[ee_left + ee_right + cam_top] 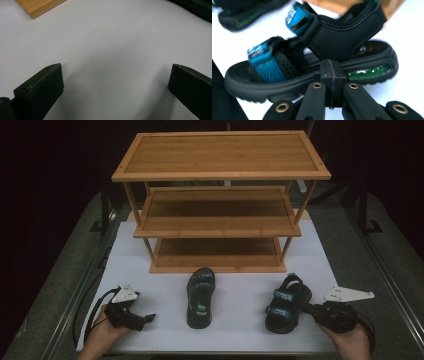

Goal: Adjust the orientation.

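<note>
Overhead, we look down on a white worktop (pixel 235 295) carrying a three-tier wooden rack (pixel 220 200), and in front of it two black sandals with blue straps lie well apart. The left sandal (pixel 200 297) lies in front of the rack's bottom shelf, toe toward the rack, and the right sandal (pixel 286 303) sits further right, angled. Our left claw (pixel 148 319) rests near the worktop's front left corner, held in the left hand (pixel 102 335), whose wrist is cut off by the bottom edge. In the left gripper view its jaws stand wide apart over bare white surface with nothing between them; a corner of the wooden rack (pixel 40 7) shows at the upper left and a dark edge at the upper right is too cropped for us to name. Our right claw (pixel 306 307) reaches to the outer side of the right sandal, with the right hand (pixel 350 337) partly cut off at the bottom. In the right gripper view the jaws meet tight together right at the sole of the right sandal (pixel 312 62), beside a green insert in the heel. We cannot tell whether they pinch the sole's rim or only touch it, since the claw tips cover that spot. The left sandal (pixel 244 12) appears blurred at the upper left.
</note>
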Available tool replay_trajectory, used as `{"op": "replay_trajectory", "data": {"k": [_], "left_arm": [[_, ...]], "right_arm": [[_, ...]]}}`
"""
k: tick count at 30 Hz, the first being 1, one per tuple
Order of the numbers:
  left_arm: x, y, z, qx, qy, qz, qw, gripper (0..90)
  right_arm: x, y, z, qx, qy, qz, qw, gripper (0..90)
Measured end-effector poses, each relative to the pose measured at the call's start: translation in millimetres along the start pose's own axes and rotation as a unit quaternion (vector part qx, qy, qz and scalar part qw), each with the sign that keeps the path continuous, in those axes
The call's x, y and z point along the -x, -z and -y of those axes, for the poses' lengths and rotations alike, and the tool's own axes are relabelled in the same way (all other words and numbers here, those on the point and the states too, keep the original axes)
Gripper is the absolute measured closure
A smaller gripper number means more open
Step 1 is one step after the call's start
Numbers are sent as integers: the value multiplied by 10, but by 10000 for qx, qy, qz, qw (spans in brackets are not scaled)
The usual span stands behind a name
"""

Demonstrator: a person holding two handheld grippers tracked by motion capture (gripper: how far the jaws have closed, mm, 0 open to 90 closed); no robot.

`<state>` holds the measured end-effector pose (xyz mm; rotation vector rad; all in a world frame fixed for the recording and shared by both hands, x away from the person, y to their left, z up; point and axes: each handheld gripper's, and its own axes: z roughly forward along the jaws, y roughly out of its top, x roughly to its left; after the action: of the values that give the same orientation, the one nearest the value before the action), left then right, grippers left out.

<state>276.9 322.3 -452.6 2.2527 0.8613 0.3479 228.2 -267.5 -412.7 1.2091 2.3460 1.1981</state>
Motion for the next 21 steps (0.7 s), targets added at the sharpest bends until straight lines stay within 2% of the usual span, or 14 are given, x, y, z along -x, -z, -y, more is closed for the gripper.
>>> {"op": "replay_trajectory", "data": {"k": [2,3,5,6,11,14,21], "left_arm": [[0,0,0,0,0,0,10000,0],[-2,-1,0,-1,-4,4,10000,0],[-2,-1,-1,-4,-1,6,10000,0],[-3,-1,-1,-2,1,8,10000,0],[-3,-1,0,0,0,9,10000,0],[-3,-1,0,1,0,10,10000,0],[-2,-1,0,1,0,8,10000,0]], "right_arm": [[4,-2,56,-98,-42,67,9999,898],[35,-27,157,-295,-93,125,9994,898],[49,-40,192,-339,-118,164,9992,897],[82,-52,232,-357,-207,56,9991,898],[82,-42,211,-400,-130,83,9991,896],[95,-8,195,-360,-141,124,9992,887],[147,187,75,-41,-133,380,9992,760]]}}
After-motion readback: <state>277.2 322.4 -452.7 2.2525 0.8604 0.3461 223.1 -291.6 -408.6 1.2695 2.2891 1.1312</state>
